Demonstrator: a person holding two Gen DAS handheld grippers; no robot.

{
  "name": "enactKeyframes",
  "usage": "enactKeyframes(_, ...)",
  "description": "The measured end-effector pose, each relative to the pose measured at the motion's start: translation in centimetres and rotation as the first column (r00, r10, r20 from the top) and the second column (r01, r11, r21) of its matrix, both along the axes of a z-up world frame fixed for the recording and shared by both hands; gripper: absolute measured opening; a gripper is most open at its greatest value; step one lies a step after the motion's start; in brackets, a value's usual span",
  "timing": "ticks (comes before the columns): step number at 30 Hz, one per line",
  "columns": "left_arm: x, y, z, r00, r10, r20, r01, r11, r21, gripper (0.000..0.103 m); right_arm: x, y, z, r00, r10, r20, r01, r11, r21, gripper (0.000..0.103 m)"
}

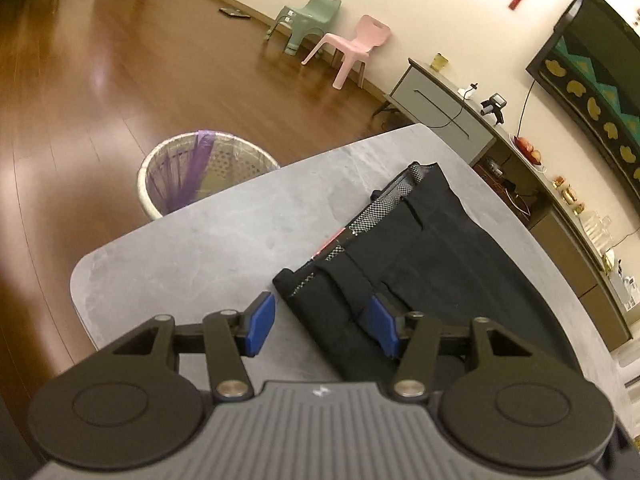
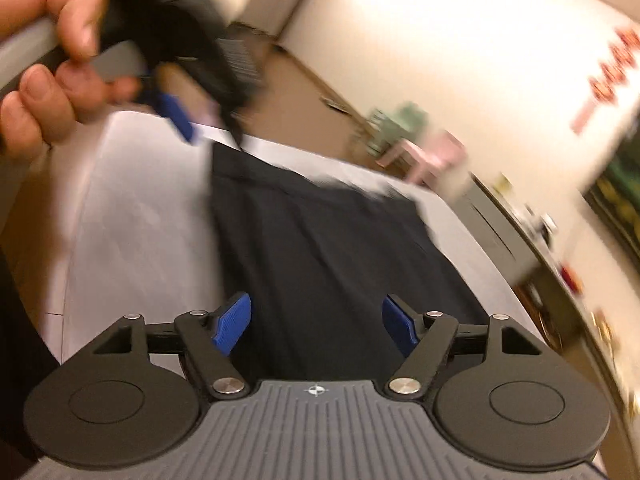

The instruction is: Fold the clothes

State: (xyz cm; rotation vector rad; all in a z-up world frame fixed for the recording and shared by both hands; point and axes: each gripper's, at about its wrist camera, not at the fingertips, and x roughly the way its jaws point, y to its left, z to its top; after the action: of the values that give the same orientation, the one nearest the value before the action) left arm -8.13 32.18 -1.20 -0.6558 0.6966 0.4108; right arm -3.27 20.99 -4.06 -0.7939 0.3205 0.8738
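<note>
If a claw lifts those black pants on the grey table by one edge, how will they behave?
The black pants will probably droop and unfold, since the cloth lies limp and flat with soft creases. They look light for their size, being thin fabric. On the smooth grey table they would likely slide and bunch if pushed.

Wood floor (image 1: 120, 60), 2 plastic chairs (image 1: 352, 50), cream wall (image 1: 460, 8).
</note>
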Motion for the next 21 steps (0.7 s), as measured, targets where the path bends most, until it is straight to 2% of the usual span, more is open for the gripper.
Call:
enactKeyframes(4, 0.0, -0.2, 0.1, 1.0, -0.009, 0.011, 0.009, 1.0, 0.002, 0.053, 1.0, 4.9, -1.4, 1.0, 0.019, -0.015, -0.02, 0.999, -0.039, 0.074)
enactKeyframes(7, 0.2, -0.2, 0.0, 1.0, -0.01, 0.012, 0.01, 1.0, -0.001, 0.053, 3.2, 6.5, -1.7, 0.998, -0.006, -0.063, 0.004, 1.0, -0.03, 0.067)
enactKeyframes(9, 0.3, -0.2, -0.1, 1.0, -0.011, 0.013, 0.011, 1.0, -0.002, 0.053, 4.5, 7.0, -1.9, 0.995, -0.018, -0.096, 0.015, 0.999, -0.028, 0.045)
enactKeyframes(10, 0.4, -0.3, -0.1, 1.0, -0.011, 0.013, 0.011, 1.0, -0.003, 0.053, 5.0, 7.3, -2.1, 0.994, -0.022, -0.111, 0.019, 0.999, -0.029, 0.041)
enactKeyframes(12, 0.5, -0.3, -0.2, 1.0, -0.012, 0.014, 0.012, 1.0, -0.004, 0.053, 6.2, 7.8, -2.3, 0.989, -0.031, -0.141, 0.027, 0.999, -0.03, 0.015)
enactKeyframes(15, 0.6, -0.2, -0.4, 1.0, -0.012, 0.021, 0.013, 1.0, -0.024, 0.053, 7.3, 7.7, -2.1, 0.987, -0.057, -0.153, 0.061, 0.998, 0.021, 0.009)
enactKeyframes(18, 0.6, 0.1, -0.8, 0.999, -0.008, 0.035, 0.01, 0.998, -0.065, 0.06, 8.3, 7.1, -0.8, 0.98, -0.084, -0.182, 0.101, 0.991, 0.088, 0.008)
enactKeyframes(21, 0.8, -0.2, -0.8, 0.999, -0.018, 0.043, 0.021, 0.997, -0.068, 0.063, 9.4, 6.6, 0.0, 0.972, -0.097, -0.212, 0.125, 0.984, 0.124, 0.008)
